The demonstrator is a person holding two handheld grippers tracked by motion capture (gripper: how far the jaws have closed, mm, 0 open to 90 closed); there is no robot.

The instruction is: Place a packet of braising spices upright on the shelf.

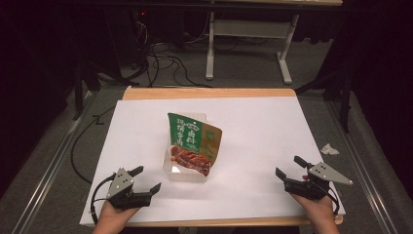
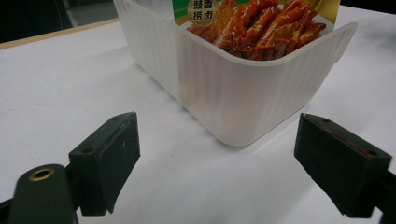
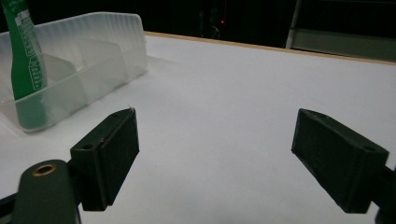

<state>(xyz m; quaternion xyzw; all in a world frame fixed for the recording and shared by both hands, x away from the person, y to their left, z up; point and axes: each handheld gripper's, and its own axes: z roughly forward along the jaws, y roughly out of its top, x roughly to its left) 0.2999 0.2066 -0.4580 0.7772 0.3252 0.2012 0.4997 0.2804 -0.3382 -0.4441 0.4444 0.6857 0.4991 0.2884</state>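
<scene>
A white table (image 1: pixel 253 131) carries a frosted bin (image 1: pixel 187 173) at its centre, with a green snack pouch (image 1: pixel 194 141) leaning inside. The left gripper (image 1: pixel 146 179) sits just beside the bin, jaws spread and empty. The right gripper (image 1: pixel 290 165) rests well apart, also spread. A crumpled scrap (image 1: pixel 329 149), perhaps paper, lies off the table's right edge.

The high view looks forward and down on the whole table (image 1: pixel 253 122). Both gripper views sit low near its near edge, sharing the translucent tray (image 2: pixel 233 88).
</scene>
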